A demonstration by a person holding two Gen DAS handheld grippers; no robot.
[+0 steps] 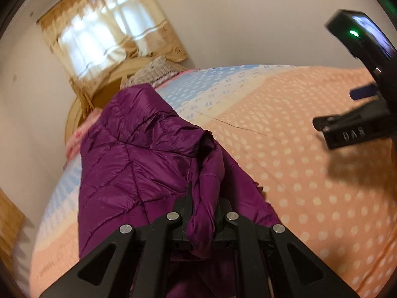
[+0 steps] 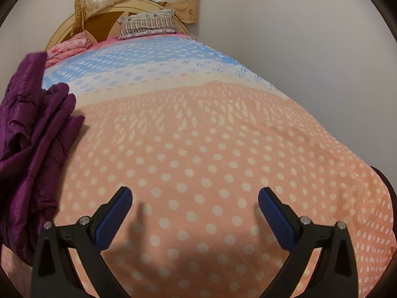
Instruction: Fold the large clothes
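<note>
Purple jacket [image 1: 139, 154] in left tool [image 1: 202, 213]

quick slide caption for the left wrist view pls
Left gripper clamped on a fold of the purple quilted jacket over the dotted bedspread, right gripper hovering nearby.

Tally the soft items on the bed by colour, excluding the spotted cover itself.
Purple: 1, the jacket
Pink: 1, the folded bedding
Grey and white patterned: 1, the pillow
Total: 3
</note>
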